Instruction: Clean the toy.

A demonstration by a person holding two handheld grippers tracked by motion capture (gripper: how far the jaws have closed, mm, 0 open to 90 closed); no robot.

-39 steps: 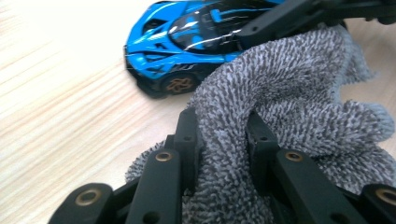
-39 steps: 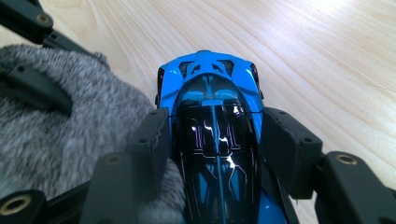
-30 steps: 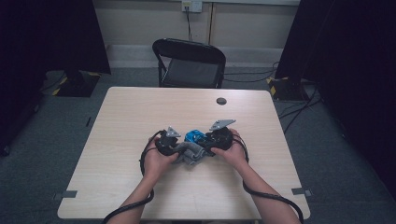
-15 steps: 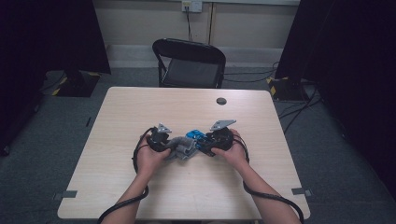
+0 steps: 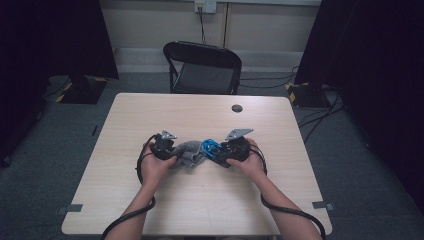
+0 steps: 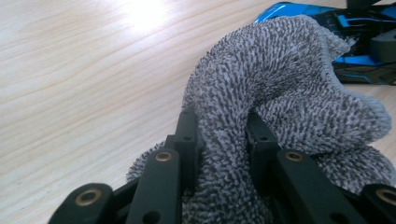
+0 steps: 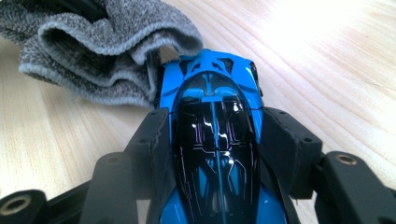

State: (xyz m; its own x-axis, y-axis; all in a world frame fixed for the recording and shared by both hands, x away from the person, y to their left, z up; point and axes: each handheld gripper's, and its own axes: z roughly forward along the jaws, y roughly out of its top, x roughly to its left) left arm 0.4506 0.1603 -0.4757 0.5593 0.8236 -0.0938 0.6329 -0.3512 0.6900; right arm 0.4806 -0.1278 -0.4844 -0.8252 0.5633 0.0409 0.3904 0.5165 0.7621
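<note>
Cloth (image 6: pixel 280 79) | pinched in left claw (image 6: pixel 219 135) | touches car (image 7: pixel 215 135) clamped in right claw (image 7: pixel 215 140)

High view sits above the person's side, looks forward and down, far enough to take in the whole bench (image 5: pixel 200 200) and a chair (image 5: pixel 204 65) behind it. Left gripper view rides low on the left claw (image 6: pixel 219 140), very close to a grey cloth (image 6: pixel 280 84), facing the blue toy car (image 6: pixel 299 9). Right gripper view looks along the right claw (image 7: pixel 215 140) down onto the car roof, close up. All three share cloth, car, bench top.
</note>
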